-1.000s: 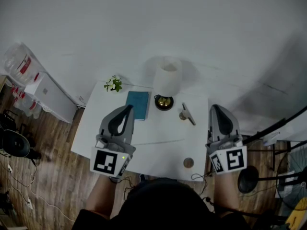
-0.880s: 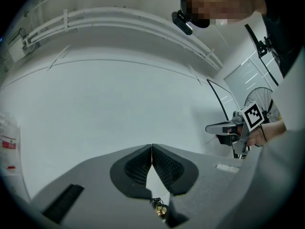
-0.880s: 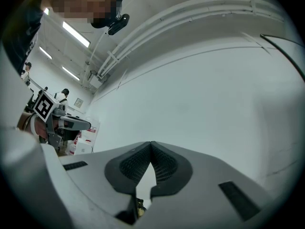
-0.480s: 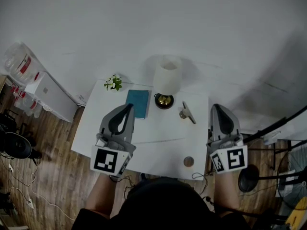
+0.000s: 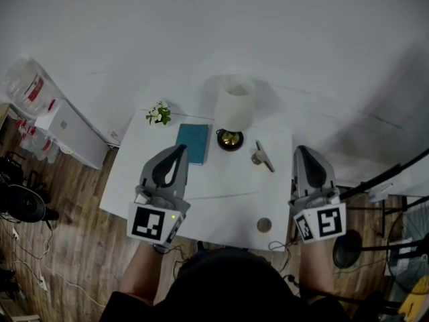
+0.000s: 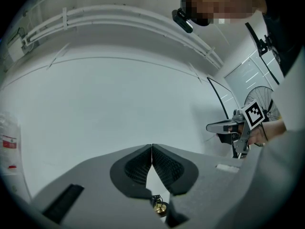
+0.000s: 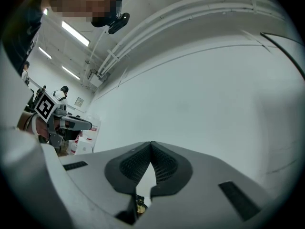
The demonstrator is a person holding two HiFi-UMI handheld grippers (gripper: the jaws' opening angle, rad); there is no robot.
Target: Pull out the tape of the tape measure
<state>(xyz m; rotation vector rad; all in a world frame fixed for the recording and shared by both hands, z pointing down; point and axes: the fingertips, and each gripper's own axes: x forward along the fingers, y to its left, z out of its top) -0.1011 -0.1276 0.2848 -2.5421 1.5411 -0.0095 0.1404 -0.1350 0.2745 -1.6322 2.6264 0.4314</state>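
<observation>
Nothing shifts in the last second, so no headway: left gripper (image 5: 179, 150) and right gripper (image 5: 301, 151) hover over the white table (image 5: 221, 180), jaws fully together and empty, while the tape measure (image 5: 264, 226), seemingly that small round disc, lies at the table's near-right edge.

The small round thing (image 5: 263, 225) near the table's (image 5: 221, 180) front edge is too small to identify — so is the grey piece (image 5: 261, 158) beside the lamp base (image 5: 230, 141). The person's head (image 5: 224, 284) hides that edge's middle.
</observation>
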